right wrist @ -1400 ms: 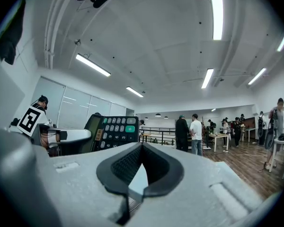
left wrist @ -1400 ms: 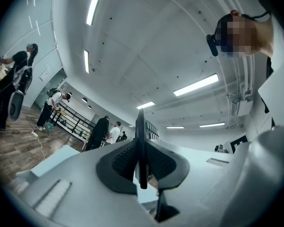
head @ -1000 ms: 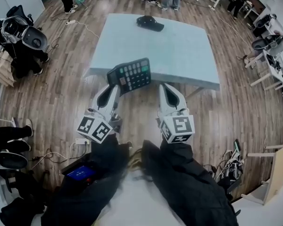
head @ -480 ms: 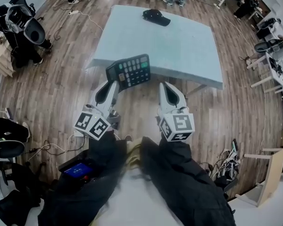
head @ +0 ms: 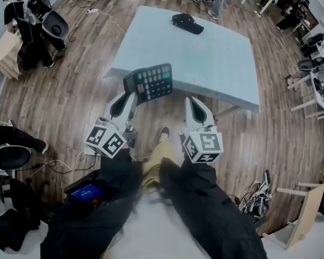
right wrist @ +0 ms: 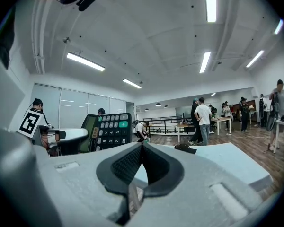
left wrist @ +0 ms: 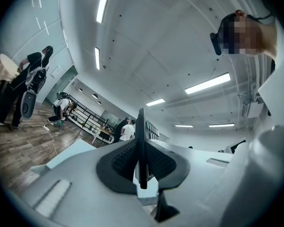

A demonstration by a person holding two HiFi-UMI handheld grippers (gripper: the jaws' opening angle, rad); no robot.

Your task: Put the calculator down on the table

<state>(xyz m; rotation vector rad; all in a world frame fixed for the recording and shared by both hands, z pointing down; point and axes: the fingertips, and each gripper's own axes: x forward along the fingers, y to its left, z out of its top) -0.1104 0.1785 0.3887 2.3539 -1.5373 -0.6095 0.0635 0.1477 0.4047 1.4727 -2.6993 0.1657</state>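
Observation:
A black calculator (head: pixel 149 82) with pale keys and one green key is held up in the air, over the near edge of the pale blue table (head: pixel 205 58). My left gripper (head: pixel 128 97) is shut on its lower left corner; in the left gripper view the calculator (left wrist: pixel 141 145) shows edge-on between the jaws. My right gripper (head: pixel 192 102) is shut with nothing in it, to the right of the calculator, above the floor just short of the table. From the right gripper view the calculator (right wrist: pixel 111 131) stands upright at the left.
A black cap (head: pixel 187 22) lies at the far side of the table. People stand beyond the table and at the left by a black chair (head: pixel 53 23). A device with a blue screen (head: pixel 86 192) and cables lie on the wooden floor.
The view has shifted so the table and calculator sit slightly nearer. A shoe and a trouser leg now show between the two grippers. Both grippers keep their pose.

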